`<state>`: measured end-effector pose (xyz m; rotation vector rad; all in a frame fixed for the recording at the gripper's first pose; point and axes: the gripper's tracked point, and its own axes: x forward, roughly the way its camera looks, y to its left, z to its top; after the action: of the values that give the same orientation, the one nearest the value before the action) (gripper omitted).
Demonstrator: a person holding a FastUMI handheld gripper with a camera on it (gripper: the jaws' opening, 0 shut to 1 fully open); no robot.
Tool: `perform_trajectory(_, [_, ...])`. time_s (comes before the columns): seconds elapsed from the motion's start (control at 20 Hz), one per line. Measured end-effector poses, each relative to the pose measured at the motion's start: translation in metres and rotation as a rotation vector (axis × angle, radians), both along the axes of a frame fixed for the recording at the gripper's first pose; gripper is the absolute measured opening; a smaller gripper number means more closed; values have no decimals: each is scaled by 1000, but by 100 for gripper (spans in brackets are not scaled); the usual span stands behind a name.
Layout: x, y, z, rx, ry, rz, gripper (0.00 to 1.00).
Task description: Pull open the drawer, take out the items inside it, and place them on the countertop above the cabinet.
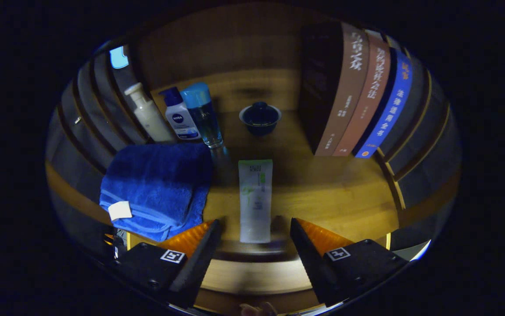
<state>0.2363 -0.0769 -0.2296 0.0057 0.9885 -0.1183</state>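
The wooden countertop point(322, 188) carries three upright books point(357, 87) and a folded blue towel point(160, 188). The gripper point(256, 230) is spread wide, gripping nothing; a white tube point(256, 199) lies flat, its near end between the fingertips, touching neither.

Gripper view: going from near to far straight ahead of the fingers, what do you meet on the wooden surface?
Open gripper, its fingers clear of everything → white tube lying flat, its near end between the fingertips → dark lidded cup standing beyond it → wooden back panel.
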Motion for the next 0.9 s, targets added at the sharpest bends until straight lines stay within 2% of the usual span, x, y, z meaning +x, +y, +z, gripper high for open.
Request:
perform_trajectory(0.2, [-43, 10, 39, -18, -167, 23, 100])
perform_trajectory(0.35, [-79, 26, 68, -40, -309, 83, 100])
perform_trajectory(0.5, [-124, 39, 84, -54, -443, 83, 100])
perform_trajectory(0.7, [-174, 41, 70, -66, -544, 64, 100])
perform_trajectory(0.9, [-219, 33, 38, -37, -559, 15, 99])
